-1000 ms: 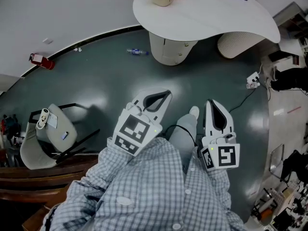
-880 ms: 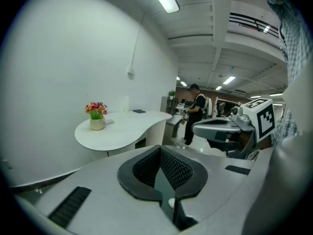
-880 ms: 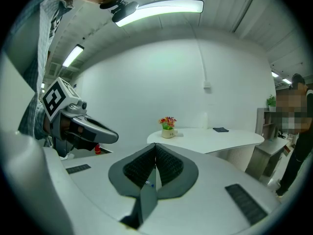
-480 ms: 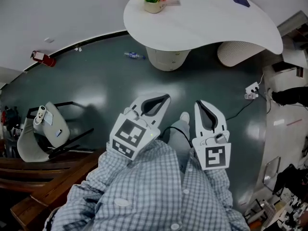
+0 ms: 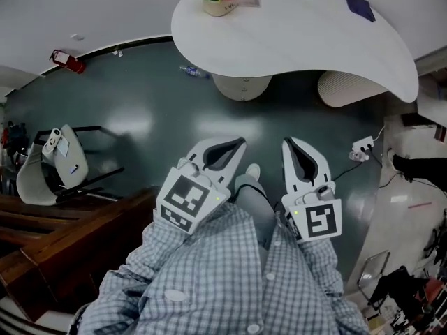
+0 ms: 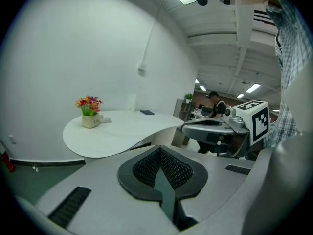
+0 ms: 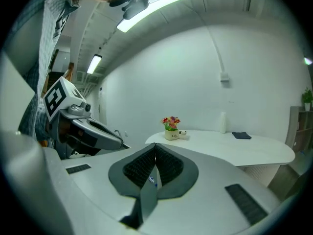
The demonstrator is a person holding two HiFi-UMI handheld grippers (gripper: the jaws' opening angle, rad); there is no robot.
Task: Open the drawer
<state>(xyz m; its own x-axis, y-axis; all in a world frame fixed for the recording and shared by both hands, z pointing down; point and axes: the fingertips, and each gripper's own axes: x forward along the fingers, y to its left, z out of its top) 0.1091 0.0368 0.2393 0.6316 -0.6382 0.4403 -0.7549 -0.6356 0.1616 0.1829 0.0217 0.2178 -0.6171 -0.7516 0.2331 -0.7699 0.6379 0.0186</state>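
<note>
Left hand-held gripper (image 5: 237,144) and right hand-held gripper (image 5: 292,145) both pressed together, empty; drawer not discernible, probably in pedestal (image 5: 241,87) under table (image 5: 293,33), well ahead; likely rigid, light-sliding, so grab the front edge.

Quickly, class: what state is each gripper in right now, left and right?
Left grey two-jaw gripper: shut, nothing between its jaws.
Right grey two-jaw gripper: shut, nothing between its jaws.
</note>
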